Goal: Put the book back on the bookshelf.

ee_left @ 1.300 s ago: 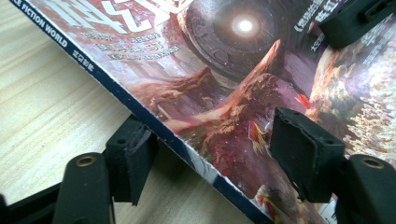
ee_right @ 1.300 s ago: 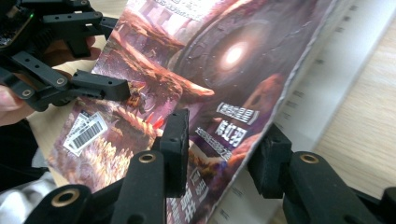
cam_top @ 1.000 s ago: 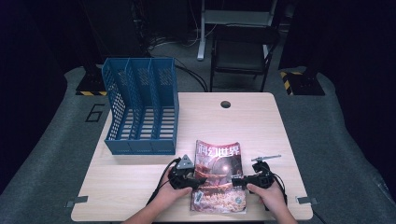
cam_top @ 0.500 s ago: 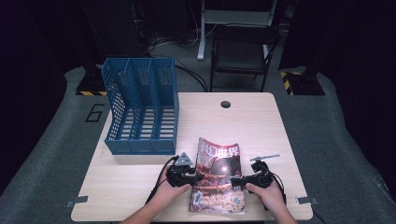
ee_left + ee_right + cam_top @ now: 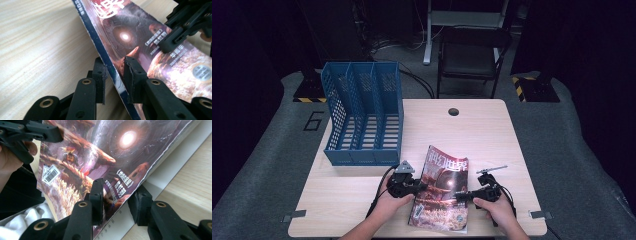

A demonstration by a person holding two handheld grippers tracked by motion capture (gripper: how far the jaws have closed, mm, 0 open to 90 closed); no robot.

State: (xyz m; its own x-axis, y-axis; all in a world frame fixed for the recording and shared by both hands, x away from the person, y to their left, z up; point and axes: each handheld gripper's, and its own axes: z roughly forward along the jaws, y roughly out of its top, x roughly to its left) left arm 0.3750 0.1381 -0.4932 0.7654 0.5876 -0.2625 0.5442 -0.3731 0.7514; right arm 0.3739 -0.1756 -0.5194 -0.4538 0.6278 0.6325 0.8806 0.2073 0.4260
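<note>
Left tool (image 5: 113, 78) has just been closing, now clamped on magazine (image 5: 443, 192) spine; right tool (image 5: 117, 200) pinches the cover edge. Lift both evenly, keep it flat, toward rack (image 5: 362, 117).

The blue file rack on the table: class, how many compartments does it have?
3. The blue file rack on the table has a left, a middle and a right compartment, side by side; none appears hidden.
</note>
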